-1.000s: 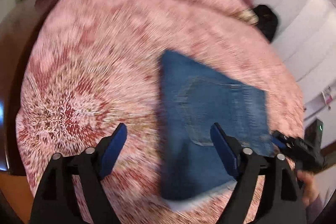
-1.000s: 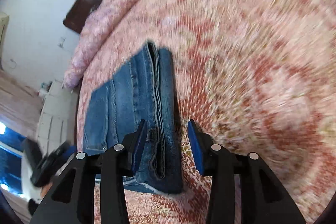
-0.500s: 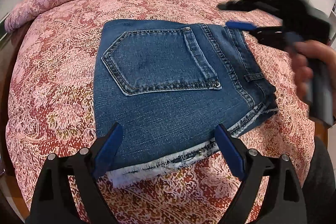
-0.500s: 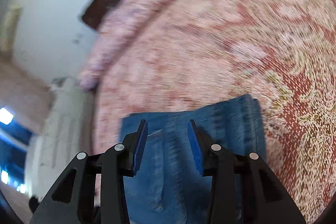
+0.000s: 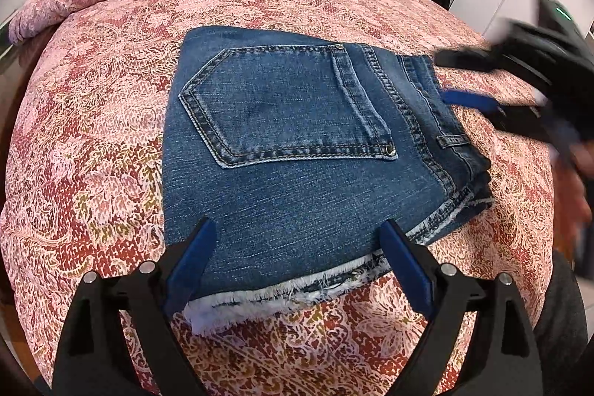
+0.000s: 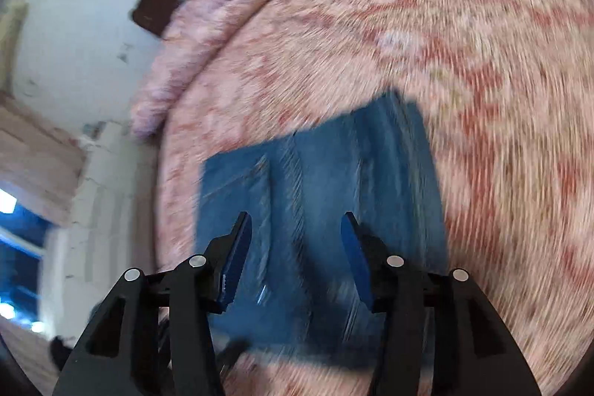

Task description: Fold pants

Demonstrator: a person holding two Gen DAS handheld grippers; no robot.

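Near the foot edge of the bed [image 5: 111, 203], on its pink patterned bedspread, the denim pants [image 5: 297, 180] lie folded into a compact stack, back pocket [image 5: 282, 106] upward, frayed hems along the side nearest the foot edge and the waistband layers toward the bed's right edge. Over the frayed hems the left gripper [image 5: 297, 255] hovers with its jaws spread wide and nothing between them. Just off the waistband side is the right gripper [image 5: 479, 88], badly blurred in the left view; its own view shows the jaws parted over the denim, having just been opening, with no cloth pinched between them. The folding looks nearly finished, so the step in hand is probably to tidy or make one last fold. To do it well, lower each gripper onto an edge squarely, catch all layers at once and not only the top one, and carry both sides evenly so the stack does not skew or spring apart.
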